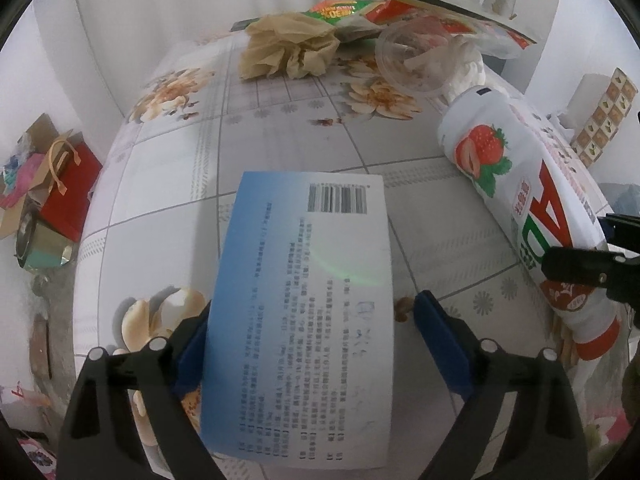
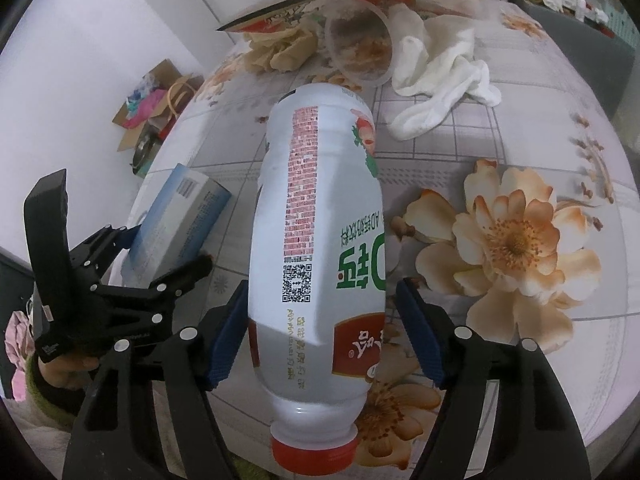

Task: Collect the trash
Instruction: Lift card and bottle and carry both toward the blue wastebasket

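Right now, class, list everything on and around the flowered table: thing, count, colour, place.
Box: one, blue and white, near table edge, between the left jaws.
Bottle: one, white with red cap, lying on its side between the right jaws.
Clear cup: one, transparent, far end.
Crumpled paper: one, tan, far end.
Snack wrappers: several, red and green, far edge.
White cloth: one, beside the cup.
Gift bag: one, red, on the floor.
Left hand-held gripper: black, blue pads.
Right hand-held gripper: black, blue pads.
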A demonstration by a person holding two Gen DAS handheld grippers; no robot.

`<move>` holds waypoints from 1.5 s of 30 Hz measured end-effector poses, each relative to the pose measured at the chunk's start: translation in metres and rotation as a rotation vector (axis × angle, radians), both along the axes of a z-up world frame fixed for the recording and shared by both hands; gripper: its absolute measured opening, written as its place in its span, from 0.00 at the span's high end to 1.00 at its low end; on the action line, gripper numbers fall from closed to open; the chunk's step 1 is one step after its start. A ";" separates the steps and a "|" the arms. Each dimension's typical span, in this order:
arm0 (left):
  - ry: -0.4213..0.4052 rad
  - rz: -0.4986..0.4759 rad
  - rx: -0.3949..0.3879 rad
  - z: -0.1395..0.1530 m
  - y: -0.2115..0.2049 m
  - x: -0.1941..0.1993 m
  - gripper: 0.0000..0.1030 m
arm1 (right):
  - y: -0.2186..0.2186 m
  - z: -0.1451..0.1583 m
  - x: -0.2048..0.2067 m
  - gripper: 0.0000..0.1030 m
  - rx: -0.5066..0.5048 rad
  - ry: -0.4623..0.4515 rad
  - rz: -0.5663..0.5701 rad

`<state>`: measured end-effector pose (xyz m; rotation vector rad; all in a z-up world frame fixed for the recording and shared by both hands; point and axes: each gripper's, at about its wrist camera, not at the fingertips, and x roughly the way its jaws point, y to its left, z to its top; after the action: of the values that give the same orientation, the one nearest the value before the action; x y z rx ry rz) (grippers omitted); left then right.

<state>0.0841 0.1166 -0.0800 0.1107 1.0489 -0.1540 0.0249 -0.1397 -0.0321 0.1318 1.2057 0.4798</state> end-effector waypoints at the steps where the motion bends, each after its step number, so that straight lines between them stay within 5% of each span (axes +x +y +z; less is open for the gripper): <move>1: -0.003 0.003 0.000 0.000 0.000 0.001 0.15 | 0.000 -0.001 0.000 0.36 0.002 0.001 0.001; 8: -0.025 0.014 -0.004 0.004 0.000 0.002 0.32 | 0.007 -0.002 0.001 0.44 0.008 -0.014 0.001; 22: -0.062 0.024 -0.039 0.017 -0.004 -0.003 0.32 | -0.007 0.009 -0.005 0.45 0.027 -0.067 -0.064; 45: -0.277 -0.034 -0.072 0.116 -0.034 -0.031 0.32 | -0.046 0.078 -0.048 0.45 0.099 -0.236 -0.149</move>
<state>0.0529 0.0831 0.0361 0.0819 0.7645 -0.2014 -0.0231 -0.1857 0.0459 0.2416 0.9341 0.4118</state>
